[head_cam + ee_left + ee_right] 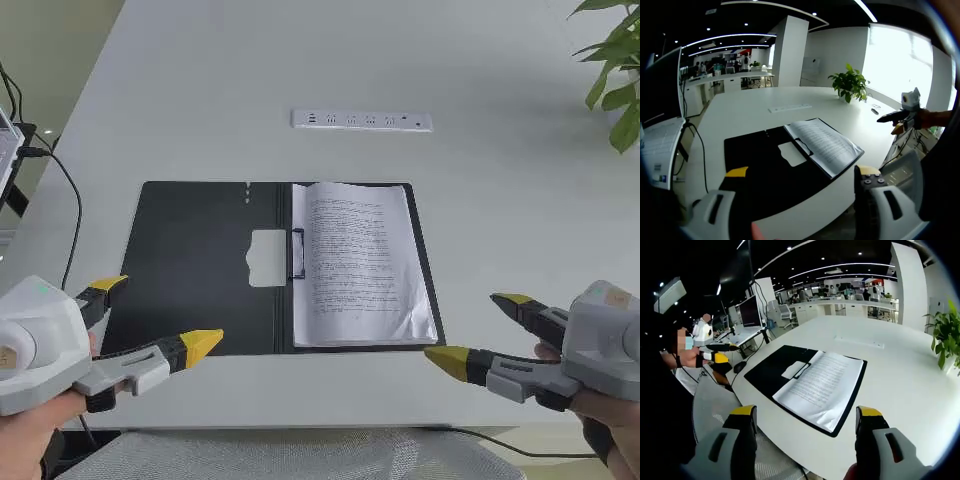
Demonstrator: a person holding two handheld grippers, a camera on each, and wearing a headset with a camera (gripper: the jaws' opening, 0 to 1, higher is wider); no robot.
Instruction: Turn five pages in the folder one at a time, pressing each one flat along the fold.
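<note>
A black folder (200, 265) (760, 165) (775, 371) lies open on the white table, its stack of printed pages (358, 262) (825, 142) (822, 382) clipped on the right half. The left half is bare black with a small white patch. My left gripper (160, 318) (802, 177) is open at the folder's near left corner, above the table edge. My right gripper (480, 328) (807, 415) is open too, off the folder's near right corner. Neither touches the pages.
A white power strip (362, 120) lies beyond the folder. A potted plant (615, 70) stands at the far right. A cable (70, 200) runs off the table's left side. A grey chair back (290, 455) sits below the near table edge.
</note>
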